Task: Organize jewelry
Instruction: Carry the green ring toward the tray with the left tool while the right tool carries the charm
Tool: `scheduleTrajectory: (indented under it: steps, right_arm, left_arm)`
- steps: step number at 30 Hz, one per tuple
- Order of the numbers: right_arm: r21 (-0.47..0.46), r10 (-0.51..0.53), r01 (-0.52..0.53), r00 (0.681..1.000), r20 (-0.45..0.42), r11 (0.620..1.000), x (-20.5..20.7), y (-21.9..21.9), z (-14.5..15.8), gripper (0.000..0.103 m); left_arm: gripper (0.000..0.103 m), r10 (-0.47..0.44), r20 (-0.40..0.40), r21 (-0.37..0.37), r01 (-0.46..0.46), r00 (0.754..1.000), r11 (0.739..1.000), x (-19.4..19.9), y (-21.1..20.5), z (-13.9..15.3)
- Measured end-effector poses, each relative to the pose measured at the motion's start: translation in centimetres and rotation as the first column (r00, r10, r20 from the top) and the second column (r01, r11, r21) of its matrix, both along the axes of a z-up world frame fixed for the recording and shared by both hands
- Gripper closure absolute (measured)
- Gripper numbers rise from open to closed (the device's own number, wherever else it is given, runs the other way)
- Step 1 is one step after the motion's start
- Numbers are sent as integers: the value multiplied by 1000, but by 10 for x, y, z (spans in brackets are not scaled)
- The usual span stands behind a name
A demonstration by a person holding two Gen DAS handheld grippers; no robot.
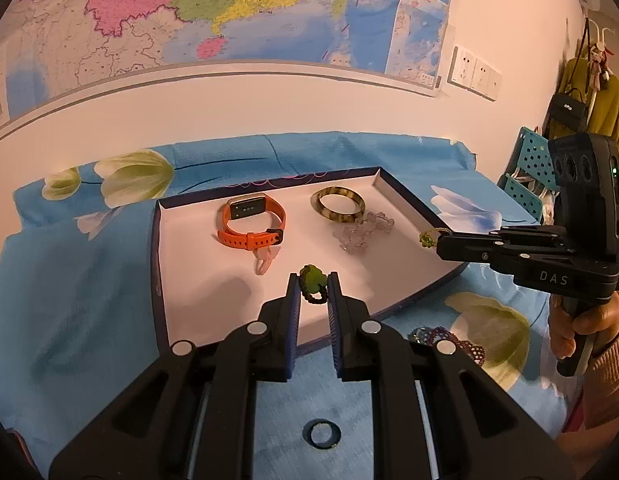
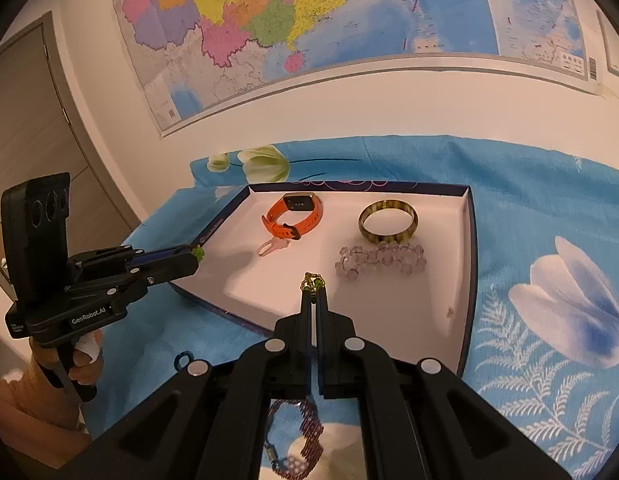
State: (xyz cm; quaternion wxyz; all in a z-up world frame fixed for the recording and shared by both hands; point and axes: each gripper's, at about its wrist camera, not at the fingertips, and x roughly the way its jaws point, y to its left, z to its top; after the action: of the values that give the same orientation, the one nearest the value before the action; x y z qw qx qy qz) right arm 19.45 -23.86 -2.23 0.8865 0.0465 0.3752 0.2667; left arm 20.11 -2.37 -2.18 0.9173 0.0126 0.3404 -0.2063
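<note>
Left claw (image 1: 314,280) pinching knobbly green bead charm (image 1: 312,276); right claw (image 2: 314,289) tight on gold-green trinket (image 2: 312,281).

You face a white wall (image 1: 269,112) with a large coloured map (image 1: 229,12), sockets (image 1: 475,74) beside it, and a grey door (image 2: 33,120) at left.

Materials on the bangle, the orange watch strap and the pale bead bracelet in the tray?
Bangle: glossy mottled amber-brown, looks like resin or acetate; could be stone.
Orange watch strap: matte, flexible, punched holes, likely silicone.
Pale bead bracelet: translucent lilac beads, glass, crystal or plastic; cannot tell which.
</note>
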Motion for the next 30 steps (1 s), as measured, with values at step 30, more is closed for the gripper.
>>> scheduleTrajectory:
  steps: [30]
  right_arm:
    - [-45, 2, -3, 999, -38, 999, 45, 16, -14, 102]
  left_arm:
    - [89, 53, -48, 47, -50, 997, 998, 47, 3, -19]
